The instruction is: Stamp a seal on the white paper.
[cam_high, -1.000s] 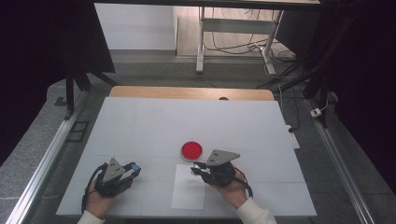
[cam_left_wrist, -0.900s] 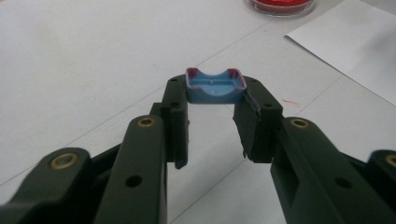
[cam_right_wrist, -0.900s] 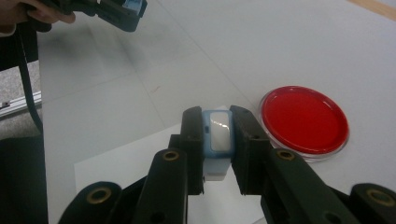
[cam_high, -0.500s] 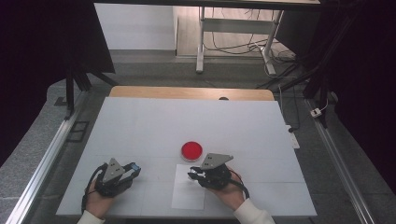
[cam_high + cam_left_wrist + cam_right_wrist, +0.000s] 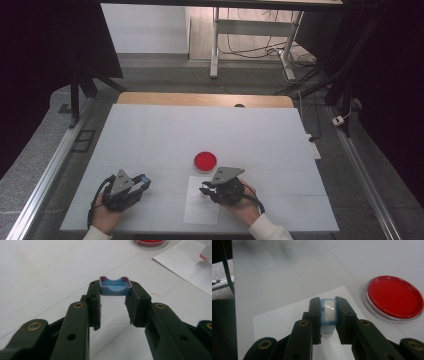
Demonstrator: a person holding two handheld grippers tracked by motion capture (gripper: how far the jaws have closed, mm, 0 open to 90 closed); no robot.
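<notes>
While clenched on a blue cap (image 5: 115,286) near the surface's (image 5: 150,135) front-left corner, left tongs (image 5: 141,182); right tongs (image 5: 206,189), gripping a pale-blue stamp body (image 5: 329,310) over the paper sheet (image 5: 200,212) beside the red dish (image 5: 205,161).

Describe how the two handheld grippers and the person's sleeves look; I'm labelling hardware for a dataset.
Both the left gripper and the right gripper are black, each topped by a grey three-cornered plate with small holes. A black cable loops from each. Close up, the jaws are dark linked bars with brass-coloured pivot pins and flat black pads. The person wears white sleeves.
</notes>
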